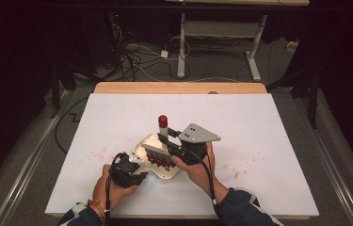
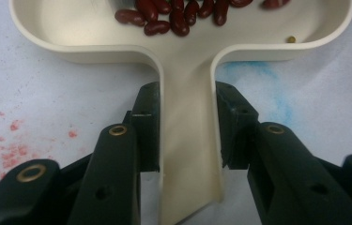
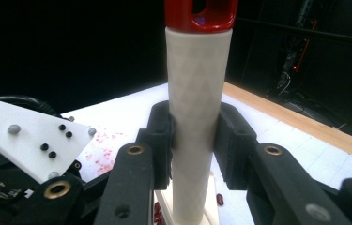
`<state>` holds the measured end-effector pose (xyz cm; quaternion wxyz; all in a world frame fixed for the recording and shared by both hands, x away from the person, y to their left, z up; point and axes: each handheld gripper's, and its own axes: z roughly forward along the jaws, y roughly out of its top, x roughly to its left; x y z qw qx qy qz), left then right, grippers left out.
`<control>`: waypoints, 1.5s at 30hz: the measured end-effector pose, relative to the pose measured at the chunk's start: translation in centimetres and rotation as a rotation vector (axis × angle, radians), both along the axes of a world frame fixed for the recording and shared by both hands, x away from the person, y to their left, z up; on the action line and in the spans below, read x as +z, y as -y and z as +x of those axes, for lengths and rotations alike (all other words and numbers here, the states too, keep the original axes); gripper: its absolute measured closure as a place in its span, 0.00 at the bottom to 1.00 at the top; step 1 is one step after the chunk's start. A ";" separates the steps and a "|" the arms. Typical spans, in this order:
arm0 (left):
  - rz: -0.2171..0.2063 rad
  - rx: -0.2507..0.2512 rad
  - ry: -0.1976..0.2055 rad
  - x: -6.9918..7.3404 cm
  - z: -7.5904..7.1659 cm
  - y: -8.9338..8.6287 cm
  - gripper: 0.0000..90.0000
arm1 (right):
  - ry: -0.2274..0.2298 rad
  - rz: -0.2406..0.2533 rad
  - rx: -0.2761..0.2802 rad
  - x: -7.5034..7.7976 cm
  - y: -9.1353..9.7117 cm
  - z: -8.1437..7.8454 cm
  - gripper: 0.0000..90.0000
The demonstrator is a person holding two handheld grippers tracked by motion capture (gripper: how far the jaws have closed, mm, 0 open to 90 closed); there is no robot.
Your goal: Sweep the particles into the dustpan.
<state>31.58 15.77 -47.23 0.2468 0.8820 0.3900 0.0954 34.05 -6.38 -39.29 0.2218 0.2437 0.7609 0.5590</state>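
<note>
A cream dustpan [image 1: 149, 141] lies on the white sheet with several dark red beans [image 1: 161, 162] in it. My left gripper [image 1: 137, 165] is shut on the dustpan's flat handle [image 2: 187, 140], one pad against each side; in the left gripper view the gripper [image 2: 187, 126] points at the beans [image 2: 173, 16] in the pan. My right gripper [image 1: 173, 141] is shut on a brush's upright white handle [image 3: 195, 93], below its red cap [image 3: 201, 14]. The brush head [image 1: 155, 151] rests over the pan beside the beans.
Red stains [image 1: 99, 153] speckle the sheet left of the pan, and a faint blue smear [image 2: 253, 70] lies by the handle. One small yellowish grain [image 2: 291, 40] sits in the pan. The table's wooden far edge [image 1: 179, 87] borders a dark floor with cables.
</note>
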 end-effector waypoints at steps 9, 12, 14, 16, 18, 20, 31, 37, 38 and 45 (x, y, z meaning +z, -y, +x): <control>-0.003 0.008 0.005 -0.1 -0.1 0.0 0.71 | -0.021 0.001 0.020 0.1 -0.3 -0.5 0.78; -0.005 0.009 0.004 -0.2 -0.1 0.0 0.71 | -0.021 -0.003 0.025 0.1 -0.4 -0.5 0.78; -0.001 0.003 0.002 -0.1 0.0 0.0 0.71 | -0.024 -0.004 0.029 0.2 -0.4 -0.6 0.78; -0.001 0.002 0.001 -0.1 0.0 0.0 0.71 | -0.024 -0.008 0.031 0.2 -0.5 -0.7 0.78; -0.004 0.005 0.002 -0.1 0.0 0.0 0.71 | -0.020 -0.007 0.023 0.2 -0.4 -0.6 0.78; -0.005 0.006 0.003 -0.1 0.0 0.0 0.71 | -0.017 0.001 0.012 0.3 -0.2 -0.4 0.78; -0.009 -0.010 -0.004 -0.2 0.1 -0.3 0.71 | 0.026 0.085 -0.020 3.1 2.5 -0.2 0.78; -0.018 -0.012 -0.012 -0.2 0.1 -0.5 0.71 | 0.038 0.110 -0.056 4.2 4.4 0.3 0.78; -0.019 -0.010 -0.013 -0.2 0.1 -0.5 0.71 | 0.034 0.109 -0.060 4.4 4.7 0.4 0.78; -0.015 -0.017 -0.013 -0.2 0.0 -0.6 0.71 | 0.058 0.106 -0.118 4.8 6.4 1.1 0.78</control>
